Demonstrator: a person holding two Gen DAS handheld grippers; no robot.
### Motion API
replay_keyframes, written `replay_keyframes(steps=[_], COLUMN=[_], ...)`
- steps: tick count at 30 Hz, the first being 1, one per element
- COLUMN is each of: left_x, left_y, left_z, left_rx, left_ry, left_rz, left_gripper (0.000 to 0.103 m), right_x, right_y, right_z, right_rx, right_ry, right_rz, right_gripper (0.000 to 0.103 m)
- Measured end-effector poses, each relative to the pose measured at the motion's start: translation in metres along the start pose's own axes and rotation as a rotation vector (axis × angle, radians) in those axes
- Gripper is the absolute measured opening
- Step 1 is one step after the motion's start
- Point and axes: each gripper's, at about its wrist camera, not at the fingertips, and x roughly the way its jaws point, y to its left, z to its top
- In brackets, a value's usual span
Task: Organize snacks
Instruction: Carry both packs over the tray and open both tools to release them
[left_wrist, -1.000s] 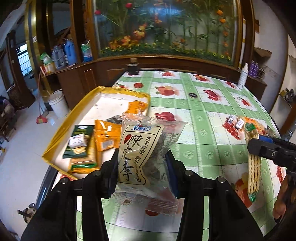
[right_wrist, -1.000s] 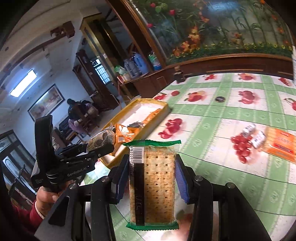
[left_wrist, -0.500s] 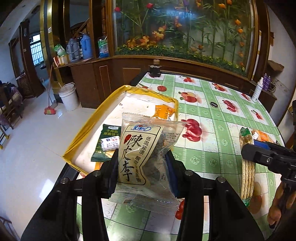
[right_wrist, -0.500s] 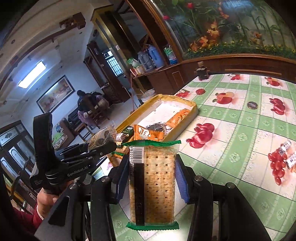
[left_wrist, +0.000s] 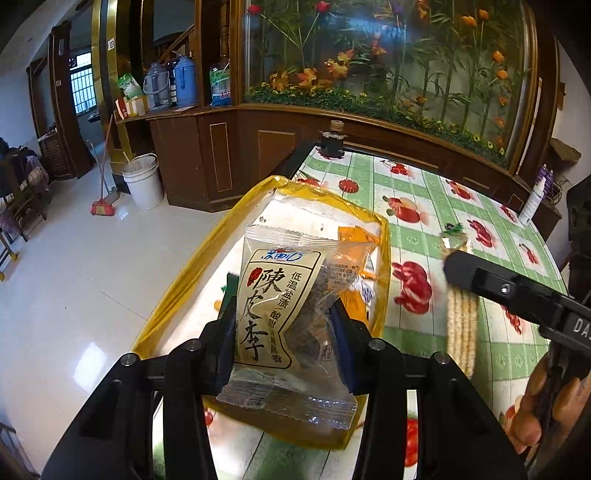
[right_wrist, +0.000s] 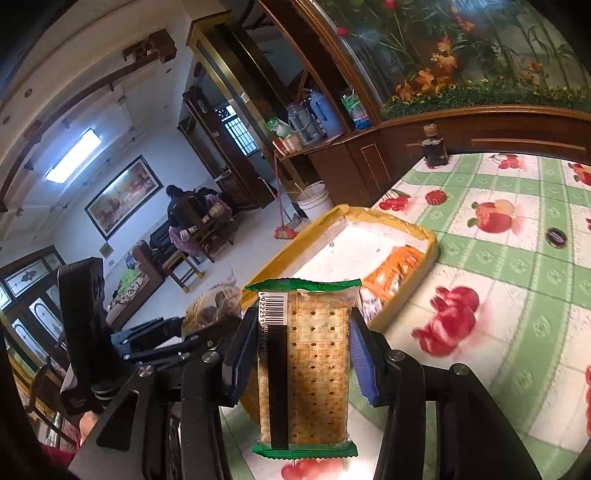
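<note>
Several snack packets (right_wrist: 397, 266) lie inside the yellow-rimmed tray (right_wrist: 430, 236).

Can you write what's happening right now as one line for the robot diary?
left gripper: holds plum packet | right gripper: holds cracker pack | yellow tray: ahead

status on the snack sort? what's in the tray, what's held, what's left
Done: the yellow-rimmed tray already holds an orange packet and a few other packs, mostly hidden. In hand: the left gripper clamps a clear plum snack bag over the tray; the right gripper clamps a cracker pack beside it. Left: release both into the tray. Leftover snacks on the tablecloth aren't visible now.
</note>
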Motion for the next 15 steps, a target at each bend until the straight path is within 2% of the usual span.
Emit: replay_keyframes(steps=[5, 10, 15], left_x=[0.019, 0.047, 0.067], left_y=[-0.002, -0.001, 0.005], left_z=[0.026, 0.039, 0.039], left_rx=[-0.008, -0.018, -0.023], left_ry=[0.001, 0.041, 0.072], left_rz=[-0.014, 0.022, 0.073], left_gripper=[0.044, 0.044, 0.044], right_x=[0.029, 0.059, 0.080], right_y=[-0.015, -0.038, -0.059], right_z=[0.022, 0.039, 0.045], right_rx=[0.068, 0.143, 0.214], right_ry=[-0.023, -0.037, -0.049], right_rz=[0.012, -0.026, -0.040], right_gripper=[0.047, 0.047, 0.047])
